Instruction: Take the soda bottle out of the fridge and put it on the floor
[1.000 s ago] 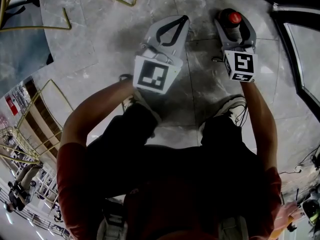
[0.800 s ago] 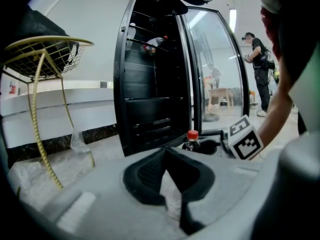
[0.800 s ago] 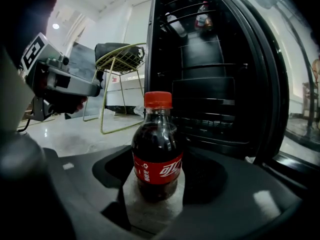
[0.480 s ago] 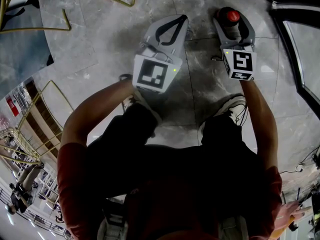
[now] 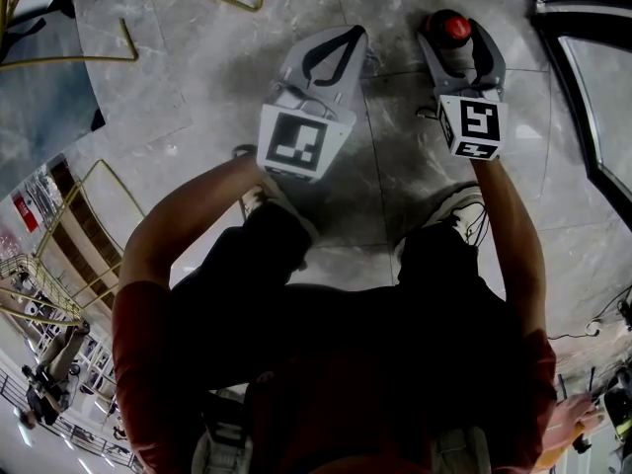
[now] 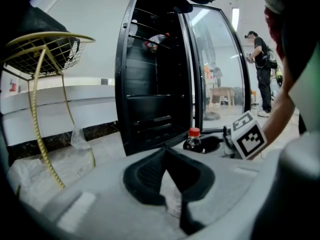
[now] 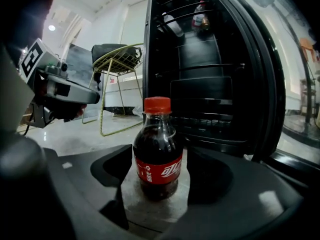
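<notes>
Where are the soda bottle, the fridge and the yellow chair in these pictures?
soda bottle (image 7: 157, 171): right gripper view, its red label.
fridge (image 7: 202, 94): right gripper view, its lower drawer front.
chair (image 6: 50, 59): left gripper view, its wire seat.

Right gripper (image 7: 159, 153) jaws just been opening; soda bottle (image 7: 157, 156) between fingers (image 7: 106, 170), slim gaps either side. Open fridge (image 7: 200, 91) beyond fingertips.

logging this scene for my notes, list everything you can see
bottle: one, dark soda, red cap, upright on floor
fridge: one, black, door open
shelf bottles: at least two, top fridge shelf
chair: one, yellow wire, left of fridge
floor: grey marble
bystander: one, dark clothes, beyond fridge door
left claw: one, grey, shut, empty
right claw: one, grey, jaws just been opening, bottle between them
</notes>
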